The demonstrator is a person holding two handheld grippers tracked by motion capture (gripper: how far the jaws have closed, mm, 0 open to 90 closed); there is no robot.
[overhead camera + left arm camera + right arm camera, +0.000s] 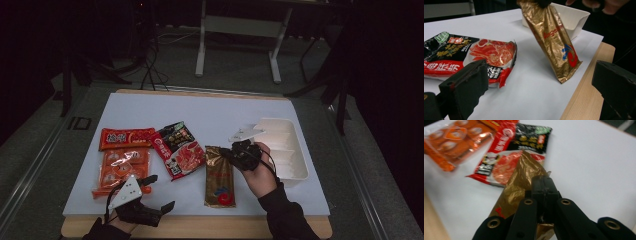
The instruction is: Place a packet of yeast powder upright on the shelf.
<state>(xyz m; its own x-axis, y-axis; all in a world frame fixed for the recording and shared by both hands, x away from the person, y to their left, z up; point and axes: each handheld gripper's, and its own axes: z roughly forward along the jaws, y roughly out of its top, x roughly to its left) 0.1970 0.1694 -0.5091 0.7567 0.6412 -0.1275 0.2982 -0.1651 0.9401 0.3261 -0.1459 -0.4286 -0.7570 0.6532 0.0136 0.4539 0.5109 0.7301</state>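
At the near edge of the table [200,227], the left gripper [159,192] rests low with its fingers [465,86] spread wide and nothing between them. Just past it lie an orange snack pack [121,167] and a red packet [126,137], side by side and touching. Next to them sits a black and red noodle bag [177,150], flat on the white table top. To the right, the right gripper [227,151] has its fingers [543,191] pinched shut on the top end of a gold packet [220,180]. In the left gripper view, the gold packet hangs tilted, with its top end lifted and its bottom corner touching the table. Farther back on the right stands a white tray [290,150], just behind the person's right hand [260,175].
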